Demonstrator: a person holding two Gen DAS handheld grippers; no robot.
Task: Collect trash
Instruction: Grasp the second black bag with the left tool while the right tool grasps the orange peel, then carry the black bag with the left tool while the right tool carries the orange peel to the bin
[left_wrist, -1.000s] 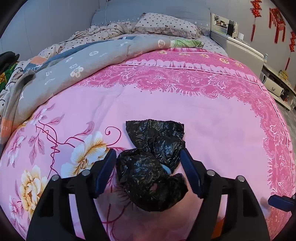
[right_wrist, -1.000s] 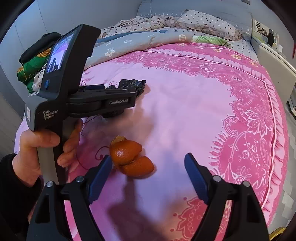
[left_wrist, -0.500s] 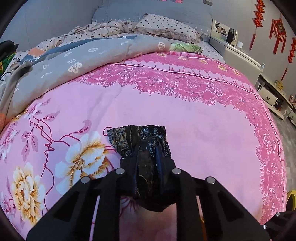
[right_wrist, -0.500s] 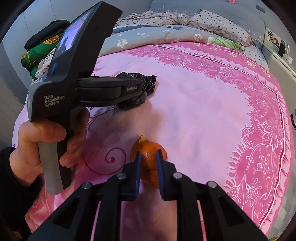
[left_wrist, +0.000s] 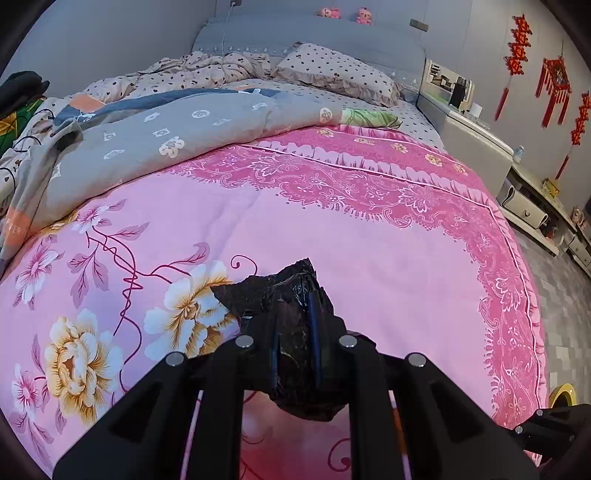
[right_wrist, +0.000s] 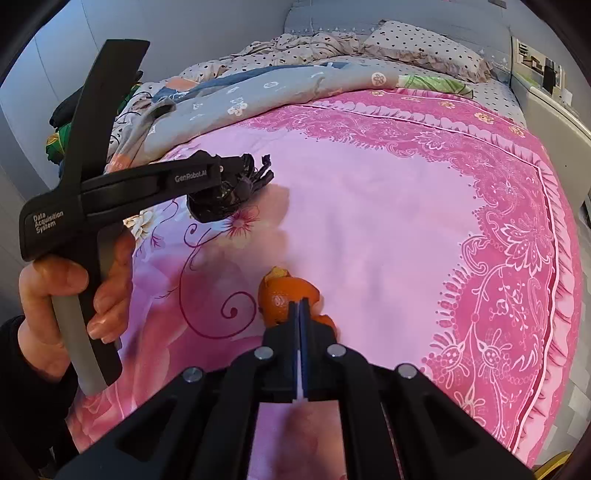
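Observation:
My left gripper (left_wrist: 293, 325) is shut on a crumpled black plastic bag (left_wrist: 284, 291) and holds it just above the pink bedspread (left_wrist: 369, 258). The right wrist view shows the same bag (right_wrist: 225, 199) hanging from the left gripper (right_wrist: 255, 171), clear of the bed. My right gripper (right_wrist: 300, 306) is shut on a piece of orange peel (right_wrist: 280, 295) low over the bedspread (right_wrist: 388, 229); part of the peel is hidden behind the fingers.
A grey quilt (left_wrist: 166, 136) and spotted pillows (left_wrist: 332, 70) lie at the head of the bed. A grey bedside cabinet (left_wrist: 469, 136) stands at the right. The bed's frilled edge (right_wrist: 561, 295) drops to a tiled floor. Something yellow (left_wrist: 561, 395) sits on the floor.
Both grippers went from open to shut: the left closed on the black bag and lifted it off the bed, the right closed on the orange peel and tightened.

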